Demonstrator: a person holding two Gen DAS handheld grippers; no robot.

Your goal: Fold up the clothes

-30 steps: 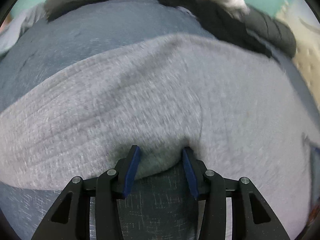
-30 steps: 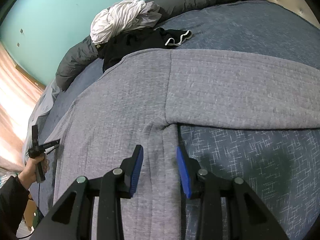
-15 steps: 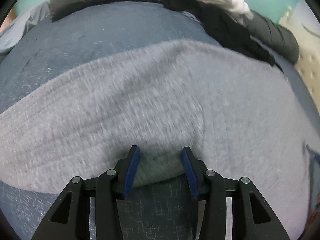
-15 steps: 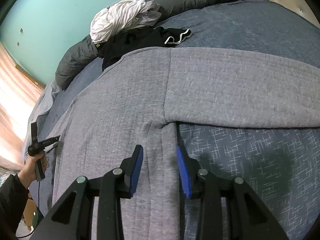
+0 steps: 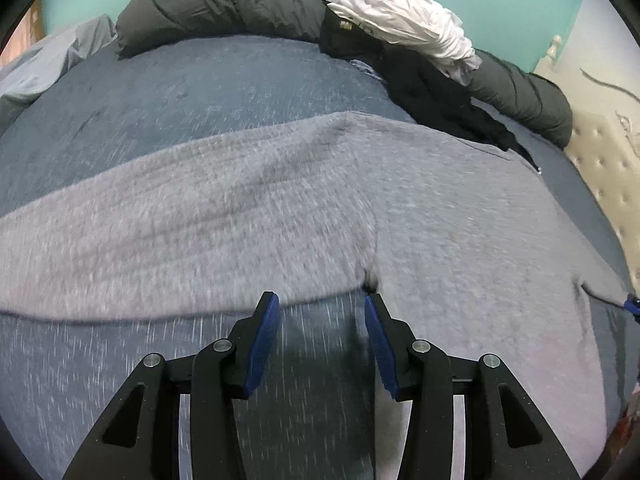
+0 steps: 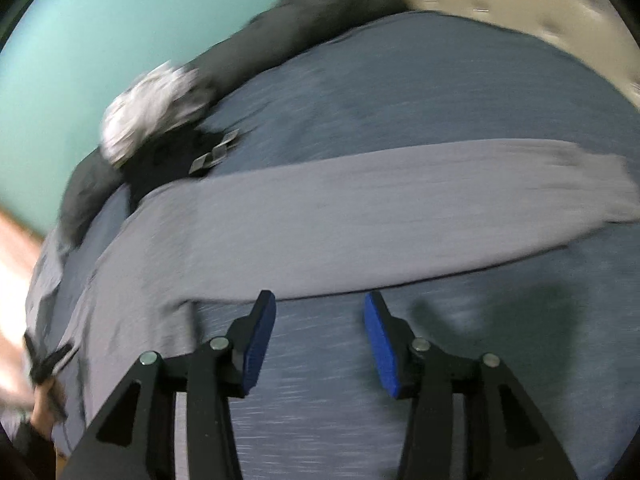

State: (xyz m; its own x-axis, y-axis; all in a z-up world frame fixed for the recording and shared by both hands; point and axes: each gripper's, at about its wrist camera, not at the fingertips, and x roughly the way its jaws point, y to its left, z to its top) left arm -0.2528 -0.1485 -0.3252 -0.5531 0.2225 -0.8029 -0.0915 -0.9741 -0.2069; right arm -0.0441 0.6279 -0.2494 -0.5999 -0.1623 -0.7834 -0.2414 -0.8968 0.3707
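A grey knit sweater (image 5: 320, 200) lies spread flat on the blue bedspread (image 5: 200, 92), sleeves out to both sides. My left gripper (image 5: 320, 304) is open over bare bedspread, just short of the left sleeve's lower edge, with its right fingertip (image 5: 372, 308) beside the armpit seam. In the right wrist view the sweater (image 6: 320, 220) is blurred. There my right gripper (image 6: 320, 300) hovers over the bedspread below the right sleeve (image 6: 480, 200), its jaws opening with nothing between them. A hand (image 6: 42, 404) with the other gripper shows at the lower left.
A pile of white (image 5: 400, 12) and black clothes (image 5: 432, 92) sits at the far side of the bed on a rolled dark grey duvet (image 5: 220, 4). A tufted cream headboard (image 5: 600, 168) stands to the right. A teal wall is behind.
My left gripper has drawn back off the sleeve's edge, so bare bedspread is now between its fingers. My right gripper has swung right, off the sweater's side seam to under the sleeve, and its jaws have widened.
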